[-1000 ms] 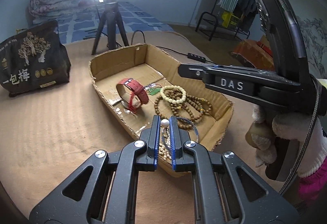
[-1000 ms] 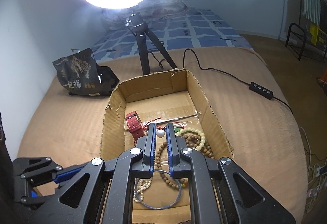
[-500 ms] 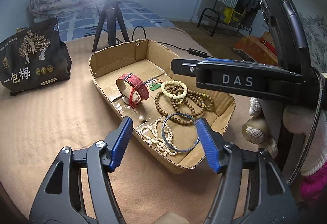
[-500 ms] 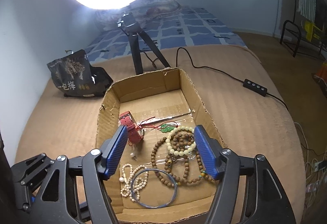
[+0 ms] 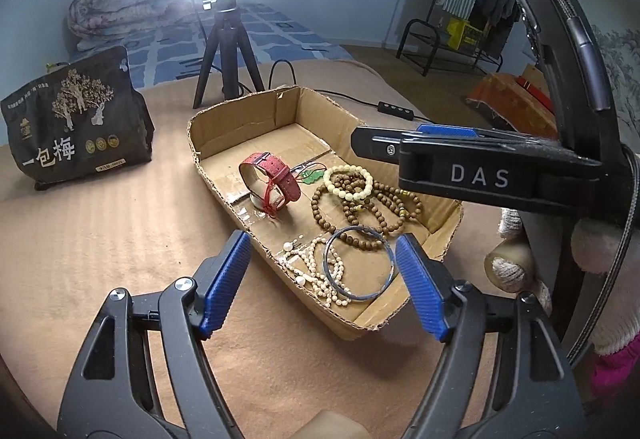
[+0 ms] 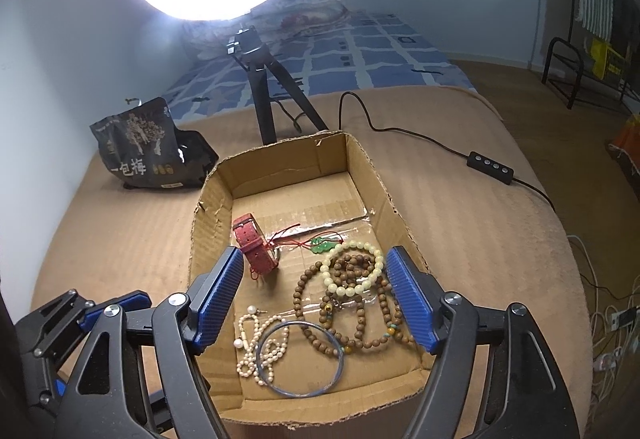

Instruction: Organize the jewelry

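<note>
An open cardboard box (image 5: 224, 115) (image 6: 362, 159) holds the jewelry. In it lie a red watch strap (image 5: 270, 175) (image 6: 254, 243), a green pendant on red cord (image 5: 312, 177) (image 6: 322, 245), a pale bead bracelet (image 5: 348, 181) (image 6: 354, 269), brown wooden bead strands (image 5: 360, 207) (image 6: 360, 315), a white pearl necklace (image 5: 316, 271) (image 6: 256, 339) and a thin blue bangle (image 5: 358, 265) (image 6: 300, 359). My left gripper (image 5: 324, 283) is open and empty over the box's near corner. My right gripper (image 6: 314, 299) is open and empty above the box; it also shows in the left wrist view (image 5: 460, 159).
A black snack bag (image 5: 76, 123) (image 6: 150, 147) stands left of the box. A ring light on a tripod (image 5: 226, 55) (image 6: 266, 95) stands behind it, its cable and remote (image 6: 490, 163) trailing right over the tan blanket (image 5: 100, 239). A clothes rack (image 5: 460, 19) stands at the far right.
Both grippers were shut on a pearl earring and necklace over the box. Both have opened and pulled back; the pearl pieces now lie in the box by the blue bangle.
</note>
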`<state>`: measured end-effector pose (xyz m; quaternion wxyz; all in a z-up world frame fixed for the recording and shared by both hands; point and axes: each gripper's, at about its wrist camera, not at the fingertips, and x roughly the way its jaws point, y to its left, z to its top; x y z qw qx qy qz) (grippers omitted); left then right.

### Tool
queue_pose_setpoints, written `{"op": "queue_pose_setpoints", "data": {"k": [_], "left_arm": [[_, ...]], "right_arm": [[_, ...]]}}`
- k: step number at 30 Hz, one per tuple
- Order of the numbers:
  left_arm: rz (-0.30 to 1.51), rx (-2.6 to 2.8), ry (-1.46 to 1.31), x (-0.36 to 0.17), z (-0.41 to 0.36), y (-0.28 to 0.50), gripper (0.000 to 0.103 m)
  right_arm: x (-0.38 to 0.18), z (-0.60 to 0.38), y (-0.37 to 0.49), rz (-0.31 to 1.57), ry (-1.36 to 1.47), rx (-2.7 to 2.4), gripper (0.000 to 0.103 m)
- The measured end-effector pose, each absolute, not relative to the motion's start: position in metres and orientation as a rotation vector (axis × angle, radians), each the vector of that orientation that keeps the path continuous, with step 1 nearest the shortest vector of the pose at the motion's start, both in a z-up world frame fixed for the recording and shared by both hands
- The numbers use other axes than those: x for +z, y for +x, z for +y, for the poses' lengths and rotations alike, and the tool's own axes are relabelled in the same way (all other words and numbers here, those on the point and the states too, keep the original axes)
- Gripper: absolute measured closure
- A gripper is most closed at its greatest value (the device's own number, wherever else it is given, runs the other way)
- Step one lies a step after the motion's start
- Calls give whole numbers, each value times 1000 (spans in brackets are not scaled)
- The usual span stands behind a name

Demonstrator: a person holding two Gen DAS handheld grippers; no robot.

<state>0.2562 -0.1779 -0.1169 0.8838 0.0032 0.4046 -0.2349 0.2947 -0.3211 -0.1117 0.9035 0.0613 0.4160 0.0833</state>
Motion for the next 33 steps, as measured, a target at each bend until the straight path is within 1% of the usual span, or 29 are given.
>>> {"op": "queue_pose_setpoints", "data": {"k": [11, 27, 29, 31, 33], "left_arm": [[793, -470, 37, -90, -174, 230, 26], [737, -412, -39, -48, -132, 172, 25], [724, -403, -37, -41, -129, 163, 23], [701, -391, -32, -32, -125, 154, 18], [676, -372, -23, -25, -123, 148, 18]], "right_arm": [[-87, -321, 272, 817, 114, 169, 29], [-43, -310, 206, 727, 81, 151, 29], [-38, -309, 195, 715, 81, 140, 28], [-33, -308, 187, 702, 83, 129, 24], [-27, -307, 175, 679, 74, 103, 23]]}}
